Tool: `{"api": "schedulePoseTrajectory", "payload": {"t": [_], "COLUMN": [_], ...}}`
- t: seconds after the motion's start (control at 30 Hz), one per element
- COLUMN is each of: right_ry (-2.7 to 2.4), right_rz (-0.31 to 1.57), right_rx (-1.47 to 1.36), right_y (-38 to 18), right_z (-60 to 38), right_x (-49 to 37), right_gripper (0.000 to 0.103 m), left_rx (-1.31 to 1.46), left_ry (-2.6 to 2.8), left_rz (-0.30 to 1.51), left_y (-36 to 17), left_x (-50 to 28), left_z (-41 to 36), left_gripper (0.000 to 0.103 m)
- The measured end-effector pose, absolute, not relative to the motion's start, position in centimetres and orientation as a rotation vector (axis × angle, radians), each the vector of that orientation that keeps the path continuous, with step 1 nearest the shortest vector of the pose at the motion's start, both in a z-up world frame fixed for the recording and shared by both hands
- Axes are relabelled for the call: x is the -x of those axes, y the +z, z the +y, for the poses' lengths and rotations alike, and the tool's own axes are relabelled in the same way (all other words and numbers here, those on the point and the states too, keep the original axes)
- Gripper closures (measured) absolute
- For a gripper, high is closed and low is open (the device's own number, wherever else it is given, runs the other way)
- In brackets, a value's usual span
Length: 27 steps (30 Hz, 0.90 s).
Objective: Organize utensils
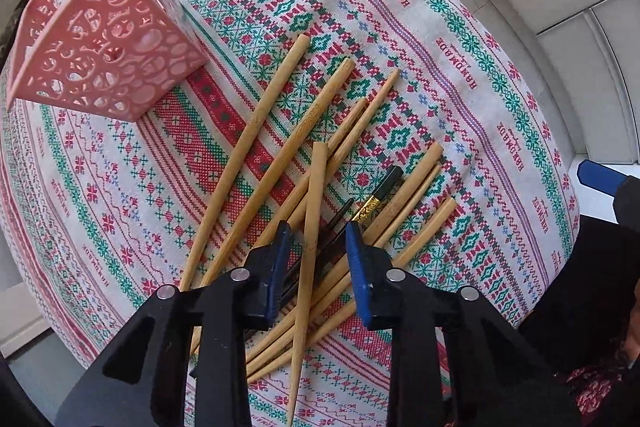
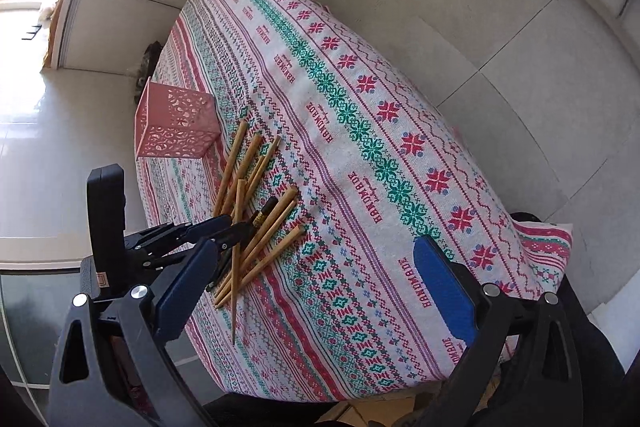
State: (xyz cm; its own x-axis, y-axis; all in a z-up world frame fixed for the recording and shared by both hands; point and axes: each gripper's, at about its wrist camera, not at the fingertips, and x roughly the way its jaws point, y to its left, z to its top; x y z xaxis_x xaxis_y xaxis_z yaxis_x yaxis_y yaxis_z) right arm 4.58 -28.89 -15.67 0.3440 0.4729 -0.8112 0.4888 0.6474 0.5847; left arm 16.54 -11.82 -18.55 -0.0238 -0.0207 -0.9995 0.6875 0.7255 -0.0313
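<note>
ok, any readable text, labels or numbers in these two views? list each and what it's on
"HANDMADE": woven in red, repeated in rows along the tablecloth, clearest in the right wrist view.
Small script line under each "HANDMADE": too small to read.
Gold band on the black chopstick: patterned, no legible characters.
Pink basket, bamboo chopsticks: no text.

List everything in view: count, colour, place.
bamboo chopsticks: about ten, tan, loose crossed pile mid-cloth
dark chopsticks: count unclear, black with gold band, within the pile
utensil holder: one, pink perforated, upright beside the pile, no chopsticks inside
tablecloth: one, white with red and green pattern, covering the table
left hand-held gripper: blue pads, open, straddling one bamboo chopstick
right hand-held gripper: blue pads, open, off to the side
</note>
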Motion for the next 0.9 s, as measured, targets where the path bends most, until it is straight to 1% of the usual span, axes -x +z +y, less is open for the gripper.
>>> {"api": "schedulePoseTrajectory", "payload": {"t": [0.03, 0.07, 0.1, 0.23, 0.33, 0.47, 0.5, 0.53, 0.57, 0.6, 0.63, 0.67, 0.7, 0.77, 0.83, 0.9], "right_ry": [-0.010, -0.002, 0.010, 0.008, -0.028, -0.169, -0.201, -0.222, -0.241, -0.257, -0.280, -0.305, -0.342, -0.416, -0.463, -0.503], "right_rz": [1.285, 1.296, 1.308, 1.384, 1.455, 1.490, 1.489, 1.497, 1.514, 1.526, 1.532, 1.531, 1.529, 1.498, 1.475, 1.459], "right_rx": [-0.947, -0.970, -1.005, -1.150, -1.135, -1.143, -1.140, -1.149, -1.151, -1.145, -1.119, -1.093, -1.076, -1.055, -1.026, -1.022], "right_y": [-15.9, -16.2, -16.6, -18.9, -20.1, -20.4, -20.3, -20.1, -20.1, -20.0, -19.9, -20.0, -20.1, -19.7, -19.3, -19.3], "right_z": [-28.9, -28.8, -28.7, -27.6, -25.6, -23.2, -22.5, -21.8, -21.1, -20.3, -19.5, -18.8, -18.4, -17.7, -17.1, -16.6], "right_x": [-4.6, -4.6, -4.6, -4.6, -5.0, -5.0, -5.2, -5.4, -5.7, -6.0, -6.4, -6.6, -6.8, -6.9, -7.2, -7.3], "right_gripper": [0.007, 0.007, 0.007, 0.007, 0.007, 0.008, 0.012, 0.021, 0.024, 0.031, 0.043, 0.049, 0.058, 0.061, 0.066, 0.066], "left_rx": [-0.571, -0.575, -0.574, -0.512, -0.347, -0.107, -0.066, -0.052, -0.060, -0.074, -0.071, -0.051, -0.030, -0.001, 0.027, 0.045], "left_ry": [-0.622, -0.616, -0.616, -0.621, -0.635, -0.679, -0.692, -0.700, -0.695, -0.689, -0.692, -0.702, -0.709, -0.713, -0.717, -0.727], "left_rz": [1.495, 1.485, 1.482, 1.424, 1.344, 1.171, 1.123, 1.076, 1.032, 0.985, 0.935, 0.890, 0.852, 0.790, 0.750, 0.727], "left_y": [-18.9, -18.9, -19.2, -17.5, -14.3, -9.5, -8.2, -7.0, -5.8, -4.8, -3.7, -2.2, -1.1, 0.3, 1.0, 1.7], "left_x": [-16.6, -16.7, -16.9, -16.5, -15.6, -12.5, -11.4, -10.5, -9.6, -8.9, -8.5, -7.5, -7.1, -6.3, -6.0, -5.7], "left_z": [-11.8, -11.6, -11.6, -9.7, -6.1, 0.6, 2.1, 2.7, 3.4, 3.9, 4.1, 4.7, 5.5, 6.7, 7.6, 8.4], "left_gripper": [0.088, 0.094, 0.096, 0.097, 0.097, 0.097, 0.097, 0.097, 0.097, 0.097, 0.097, 0.097, 0.097, 0.097, 0.097, 0.097]}}
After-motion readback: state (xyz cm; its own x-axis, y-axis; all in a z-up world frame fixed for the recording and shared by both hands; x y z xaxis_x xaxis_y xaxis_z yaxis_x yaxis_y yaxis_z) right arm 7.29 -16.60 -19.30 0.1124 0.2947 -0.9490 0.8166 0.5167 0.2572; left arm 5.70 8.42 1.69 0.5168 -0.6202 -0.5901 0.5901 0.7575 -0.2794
